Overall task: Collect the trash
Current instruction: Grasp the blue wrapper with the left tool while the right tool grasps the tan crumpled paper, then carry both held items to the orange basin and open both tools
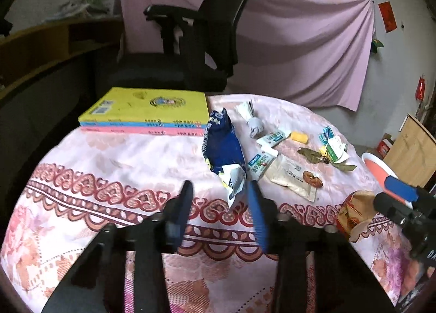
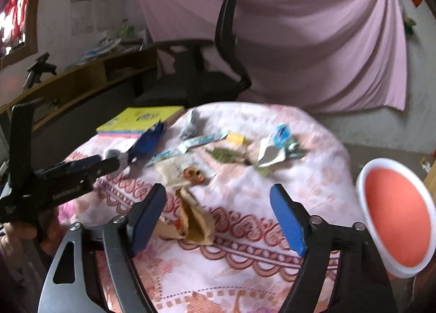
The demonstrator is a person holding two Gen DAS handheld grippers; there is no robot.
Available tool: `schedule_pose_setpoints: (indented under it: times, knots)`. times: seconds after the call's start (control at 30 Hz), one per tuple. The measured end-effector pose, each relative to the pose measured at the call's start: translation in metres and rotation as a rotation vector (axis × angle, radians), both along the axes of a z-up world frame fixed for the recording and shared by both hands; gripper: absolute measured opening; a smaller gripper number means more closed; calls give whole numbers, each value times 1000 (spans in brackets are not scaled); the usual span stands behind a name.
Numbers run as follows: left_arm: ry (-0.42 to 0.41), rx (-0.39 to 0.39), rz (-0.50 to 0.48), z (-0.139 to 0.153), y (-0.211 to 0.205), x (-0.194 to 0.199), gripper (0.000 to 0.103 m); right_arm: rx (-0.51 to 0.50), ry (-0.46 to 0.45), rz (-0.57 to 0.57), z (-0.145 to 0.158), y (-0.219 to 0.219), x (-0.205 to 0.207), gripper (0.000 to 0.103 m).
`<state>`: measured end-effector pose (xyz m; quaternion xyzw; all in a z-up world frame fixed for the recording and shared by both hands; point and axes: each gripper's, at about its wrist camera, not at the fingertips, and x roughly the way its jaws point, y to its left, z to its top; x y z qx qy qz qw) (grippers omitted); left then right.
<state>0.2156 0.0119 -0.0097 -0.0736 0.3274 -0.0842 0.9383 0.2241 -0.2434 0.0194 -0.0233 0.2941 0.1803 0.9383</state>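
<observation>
A blue snack bag point(image 1: 222, 149) lies on the pink patterned tablecloth point(image 1: 109, 166). Its white torn end sits between the fingers of my left gripper point(image 1: 220, 193), close to the right pad; the jaws stand apart and do not press on it. A crumpled brown paper wrapper point(image 2: 190, 220) lies between the wide-open fingers of my right gripper point(image 2: 218, 193), nearer the left pad and not gripped. In the right wrist view my left gripper point(image 2: 120, 161) shows at the left, by the blue bag point(image 2: 148, 142).
More litter lies mid-table: a beige cookie packet point(image 1: 294, 176), green-white sachets point(image 1: 261, 163), a yellow piece point(image 1: 299, 137), dry leaves point(image 1: 313, 155). Stacked books point(image 1: 147, 111) sit at the far left. A white-rimmed orange round container point(image 2: 397, 217) stands right of the table; a black office chair point(image 1: 196, 40) behind.
</observation>
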Motion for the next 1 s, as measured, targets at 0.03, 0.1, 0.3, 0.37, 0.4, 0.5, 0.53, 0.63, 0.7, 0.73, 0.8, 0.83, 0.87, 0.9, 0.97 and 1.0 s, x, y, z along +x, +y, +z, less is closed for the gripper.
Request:
schedule_pose_setpoints:
  times: [0.03,0.1,0.3,0.37,0.4,0.5,0.53,0.63,0.7,0.73,0.8,0.83,0.87,0.9,0.97,1.0]
  knots:
    - [4,-5,-3,-1,0,0,27,-6,9,8,-1,2,1,73]
    - [9,-8,-8,-2,0,2,17,-13,36,25,-5,6,4,71]
    - [12,-19,-5,-3,2,0,9,-3,142,82,-20,16,11,71]
    - [-2,-12,-7,-2,1,-4,9,-11,152,86,-22,18,11,64]
    - [-10,-8,-6,-1,1,-6,8,-14,159,90,-23,19,12,54]
    - [-50,11,-5,1,-3,-15,7,-23,189,103,-29,21,13,43]
    - [-64,18,-6,1,-4,-19,7,-21,192,110,-30,21,12,39]
    - [-103,50,0,2,-8,-30,7,-11,191,115,-29,19,8,30]
    - [-132,74,10,1,-11,-39,7,4,190,115,-29,16,6,26]
    - [-143,84,13,1,-12,-42,7,14,187,116,-29,14,5,25]
    - [-170,106,16,1,-16,-49,7,24,177,115,-28,12,2,23]
    - [-178,113,15,1,-17,-51,7,31,170,115,-27,11,0,22]
    - [-193,123,14,1,-20,-55,7,40,160,117,-26,10,-2,22]
    - [-205,129,15,1,-21,-57,7,49,149,117,-25,9,-4,22]
    - [-229,137,13,2,-24,-63,7,69,122,109,-22,5,-8,22]
    - [-243,141,14,3,-26,-66,7,78,108,104,-20,3,-9,22]
